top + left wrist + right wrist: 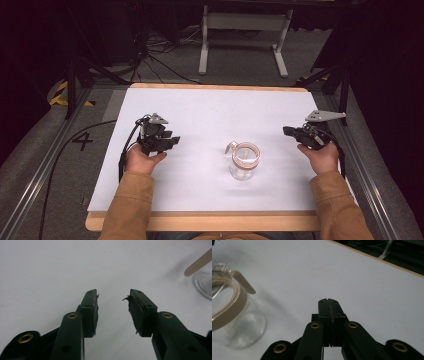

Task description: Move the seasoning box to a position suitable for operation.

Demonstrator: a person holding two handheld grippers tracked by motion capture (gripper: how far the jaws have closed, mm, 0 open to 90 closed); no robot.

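A clear glass jar [244, 162] with a tan band at its rim stands upright on the white worktop [200, 110], between the two hands. The left hand-held gripper [113, 307] holds nothing, jaws spread wide. The right hand-held gripper [329, 308] holds nothing, jaws pressed together, apart from the jar.

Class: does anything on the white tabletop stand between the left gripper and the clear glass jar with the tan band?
Nothing visible does: only bare white tabletop lies between the left gripper and the clear glass jar.

Left hand-held gripper [111, 307] gapes — right hand-held gripper [329, 312] pressed closed.
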